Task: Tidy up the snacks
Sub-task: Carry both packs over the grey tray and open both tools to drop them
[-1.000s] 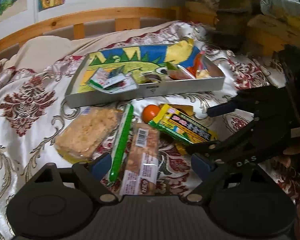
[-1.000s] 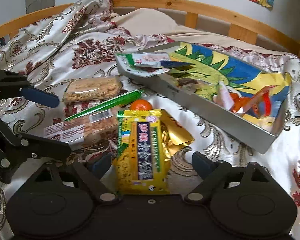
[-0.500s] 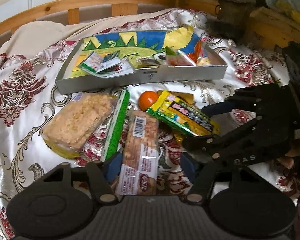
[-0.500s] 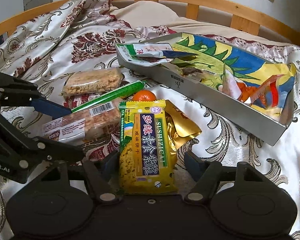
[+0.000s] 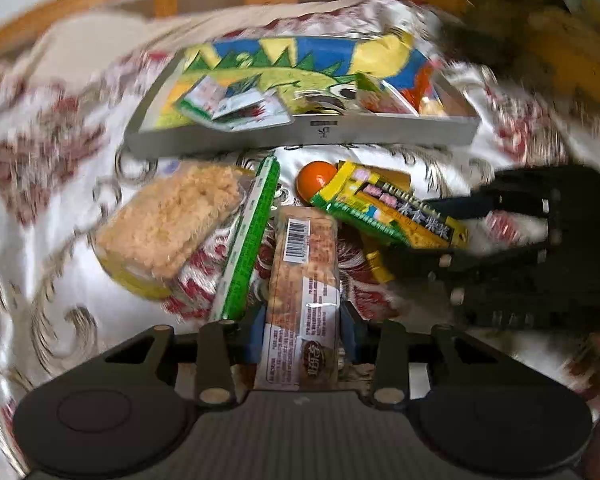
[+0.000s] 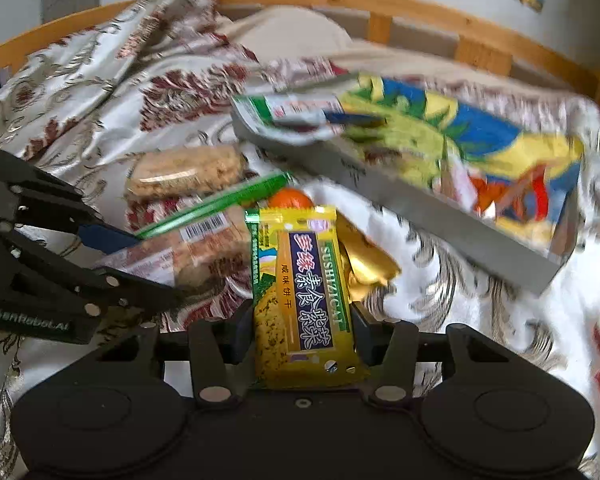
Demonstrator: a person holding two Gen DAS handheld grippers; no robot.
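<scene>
- Left tongs (image 5: 302, 334): jaws have just been closing; blue pads now sit against both long sides of the clear-wrapped nut bar (image 5: 304, 280), barcode uppermost, lying on the bed (image 5: 40, 240).
- Right tongs (image 6: 302, 336): jaws likewise just closing, one finger at each edge of the yellow biscuit packet (image 6: 300, 288), printed "SUSHIZICAI"; a gold wrapper (image 6: 364, 260) lies under its right side.
- Loose snacks beyond, closely packed: one green stick pack (image 5: 252, 236), one rice cake block (image 5: 172, 224), one orange ball (image 5: 314, 180). Bare coverlet lies open to the left.
- Grey tray (image 5: 380, 134): one, with a dinosaur-print floor, just past the pile; several packets inside, count unclear through blur.
- Wooden bed rail (image 6: 420, 12) bounds the far edge.
</scene>
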